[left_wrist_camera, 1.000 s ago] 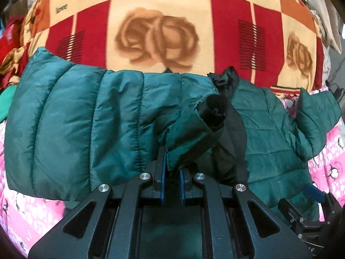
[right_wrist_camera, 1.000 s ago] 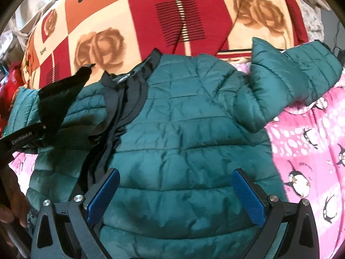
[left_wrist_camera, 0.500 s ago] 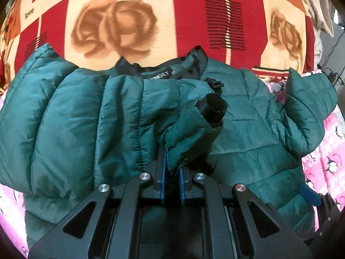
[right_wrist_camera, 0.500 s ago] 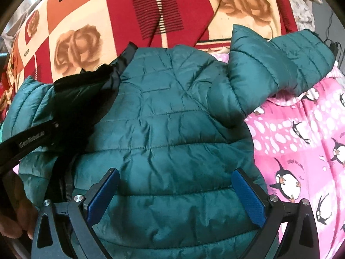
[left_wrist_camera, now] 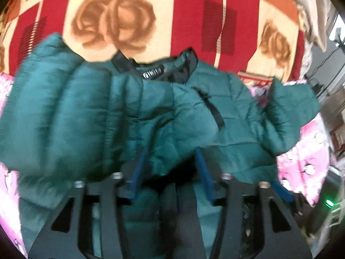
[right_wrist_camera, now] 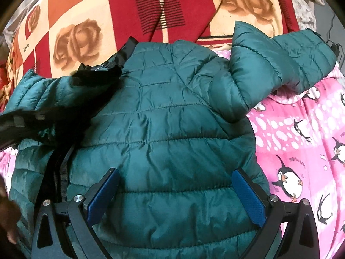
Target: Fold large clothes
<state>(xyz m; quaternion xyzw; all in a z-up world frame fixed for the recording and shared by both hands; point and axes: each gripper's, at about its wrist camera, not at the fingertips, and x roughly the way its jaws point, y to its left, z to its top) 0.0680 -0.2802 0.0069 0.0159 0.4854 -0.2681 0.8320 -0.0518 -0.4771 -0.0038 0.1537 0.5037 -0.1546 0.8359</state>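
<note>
Left tongs [left_wrist_camera: 170, 168] have spread, releasing the sleeve [left_wrist_camera: 64, 116]; right tongs [right_wrist_camera: 175, 196] hover spread over jacket [right_wrist_camera: 172, 140].

My left wrist view is smeared with blur: the label [left_wrist_camera: 154, 75] inside the jacket [left_wrist_camera: 71, 116] collar shows white letters I cannot read. The cuff end of the sleeve [left_wrist_camera: 172, 133] sinks out of sight between the fingers of my left gripper [left_wrist_camera: 171, 172]. In my right wrist view, my right gripper [right_wrist_camera: 175, 196] covers the jacket's hem, the lower edge cuts it off, and a dark blurred shape [right_wrist_camera: 38, 118] hides its front opening.
</note>
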